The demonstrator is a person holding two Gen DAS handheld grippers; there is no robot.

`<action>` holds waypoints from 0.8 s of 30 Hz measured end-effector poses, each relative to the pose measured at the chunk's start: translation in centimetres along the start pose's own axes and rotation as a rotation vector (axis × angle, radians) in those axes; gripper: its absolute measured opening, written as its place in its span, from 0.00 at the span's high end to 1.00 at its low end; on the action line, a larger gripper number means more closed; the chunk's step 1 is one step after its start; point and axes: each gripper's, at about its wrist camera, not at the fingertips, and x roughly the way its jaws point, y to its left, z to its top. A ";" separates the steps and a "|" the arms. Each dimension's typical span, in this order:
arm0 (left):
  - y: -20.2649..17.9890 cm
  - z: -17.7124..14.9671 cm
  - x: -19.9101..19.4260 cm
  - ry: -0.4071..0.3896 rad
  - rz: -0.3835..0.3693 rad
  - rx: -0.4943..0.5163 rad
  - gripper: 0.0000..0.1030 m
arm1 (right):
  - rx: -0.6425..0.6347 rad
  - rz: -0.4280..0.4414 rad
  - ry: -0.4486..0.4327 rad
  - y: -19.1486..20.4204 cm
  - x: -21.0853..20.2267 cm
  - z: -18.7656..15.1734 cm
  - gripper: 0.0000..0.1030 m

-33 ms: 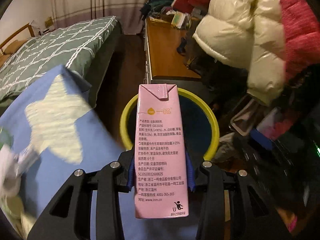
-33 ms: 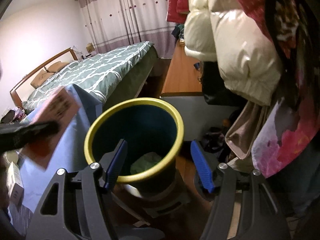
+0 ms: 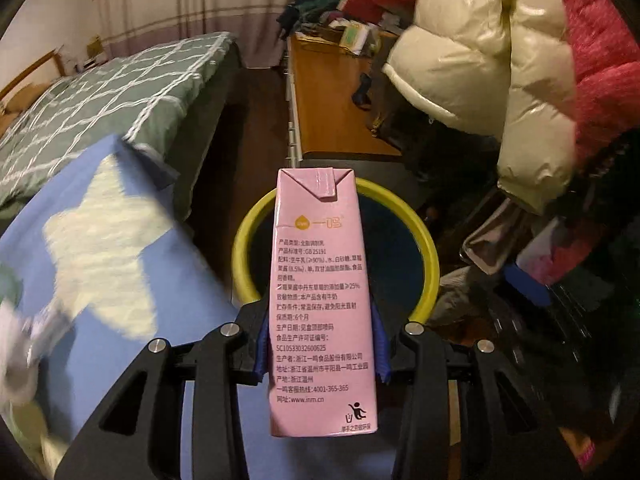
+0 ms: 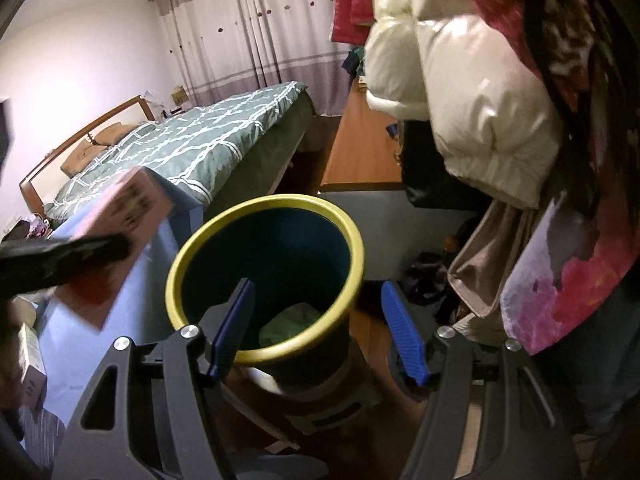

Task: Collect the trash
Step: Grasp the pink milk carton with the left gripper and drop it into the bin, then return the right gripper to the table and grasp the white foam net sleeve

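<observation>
While the left gripper [image 3: 320,344] grips the carton [image 3: 322,300] above the bin [image 4: 264,280], the right gripper [image 4: 316,328] gapes empty; next, let go.

Left wrist view: faces forward along its fingers, close behind the pink carton [image 3: 322,300], bin [image 3: 428,256] just beyond at 12 o'clock. Right wrist view: looks down into the bin [image 4: 272,204] from near. Shared: bin, bed [image 4: 208,148] at 10 o'clock, wooden desk [image 3: 332,104].

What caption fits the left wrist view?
Left gripper holds pink milk carton before the yellow-rimmed bin.
</observation>
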 end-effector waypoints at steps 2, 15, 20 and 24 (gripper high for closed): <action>-1.0 1.3 2.2 0.005 0.019 0.021 0.62 | 0.020 -0.008 -0.002 -1.1 0.0 0.1 0.39; -1.0 2.3 0.2 -0.097 0.085 -0.012 0.26 | 0.068 -0.015 0.006 -3.4 0.2 0.0 0.39; 1.4 -1.5 -8.8 -0.221 0.102 -0.057 0.13 | 0.041 0.020 0.020 -2.0 0.6 0.0 0.39; 4.0 -5.8 -14.7 -0.284 0.157 -0.108 0.11 | -0.008 0.059 0.034 0.8 0.4 -0.4 0.38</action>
